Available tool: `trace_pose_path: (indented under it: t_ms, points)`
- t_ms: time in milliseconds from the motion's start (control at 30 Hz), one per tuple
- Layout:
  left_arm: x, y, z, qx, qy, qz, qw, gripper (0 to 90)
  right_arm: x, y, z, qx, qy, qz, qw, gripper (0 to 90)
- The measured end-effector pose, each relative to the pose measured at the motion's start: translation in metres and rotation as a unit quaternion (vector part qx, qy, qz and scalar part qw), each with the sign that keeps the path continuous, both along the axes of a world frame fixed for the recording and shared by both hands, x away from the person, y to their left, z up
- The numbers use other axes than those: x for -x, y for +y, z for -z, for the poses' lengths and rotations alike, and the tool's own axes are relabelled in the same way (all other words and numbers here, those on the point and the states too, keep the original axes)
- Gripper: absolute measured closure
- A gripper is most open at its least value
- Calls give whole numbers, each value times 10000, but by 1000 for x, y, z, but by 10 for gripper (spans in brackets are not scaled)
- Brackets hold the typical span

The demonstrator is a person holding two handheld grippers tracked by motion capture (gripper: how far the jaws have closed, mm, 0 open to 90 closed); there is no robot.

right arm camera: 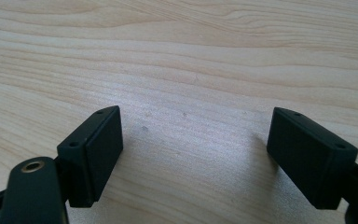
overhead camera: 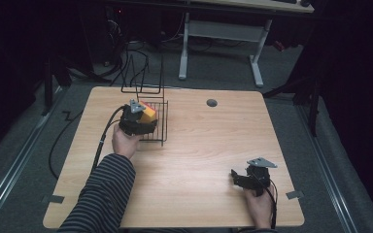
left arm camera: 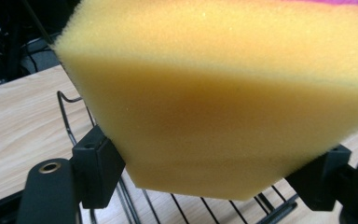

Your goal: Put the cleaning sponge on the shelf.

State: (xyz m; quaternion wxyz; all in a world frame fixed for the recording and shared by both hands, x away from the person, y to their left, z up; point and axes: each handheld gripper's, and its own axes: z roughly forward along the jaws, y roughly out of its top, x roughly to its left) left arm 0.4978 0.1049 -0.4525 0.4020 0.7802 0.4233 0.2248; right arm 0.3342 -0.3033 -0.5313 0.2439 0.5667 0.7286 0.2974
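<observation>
Two grippers were at work over the wooden table (overhead camera: pixel 199 145); nearest the viewer, at the lower right of the high view, the right gripper (overhead camera: pixel 238 178) lay low over bare wood in the person's right hand (overhead camera: pixel 259 206), its jaws spread wide with nothing between them; in the right gripper view the same two black jaws rose from the bottom corners, well apart, with only the grain of the table showing in the gap. At the lower left of the high view a striped sleeve (overhead camera: pixel 102 199) led up to the left hand (overhead camera: pixel 125 143); that hand held the left gripper (overhead camera: pixel 143 119) left of centre, pressed together on a yellow sponge (overhead camera: pixel 149 112). In the left gripper view the sponge (left arm camera: pixel 223 102) took up most of the frame, pinched at its lower edges by the two black pads, a thin pink strip along its top right edge; under it ran the thin bars of a black wire rack (left arm camera: pixel 177 207). In the high view the sponge sat at the near left side of that rack (overhead camera: pixel 158 121), whose tall loops rose toward the far edge of the table; farther right, near the far edge, lay a small grey disc (overhead camera: pixel 211 103); beyond it stood a white desk frame (overhead camera: pixel 223 39) on the dark floor.
</observation>
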Motion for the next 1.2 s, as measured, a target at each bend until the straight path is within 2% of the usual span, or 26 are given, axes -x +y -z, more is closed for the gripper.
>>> trace_pose_path:
  t_ms: [233,667,1200]
  points:
    - [-8,-1,10,-119,211,-98,9997,233,0,0,0,-7,3,4,10000,185]
    - [-13,-1,17,-154,316,-142,9993,230,0,0,0,-8,4,3,10000,185]
    - [-16,2,18,-20,401,-118,9991,223,0,0,0,-8,3,5,10000,185]
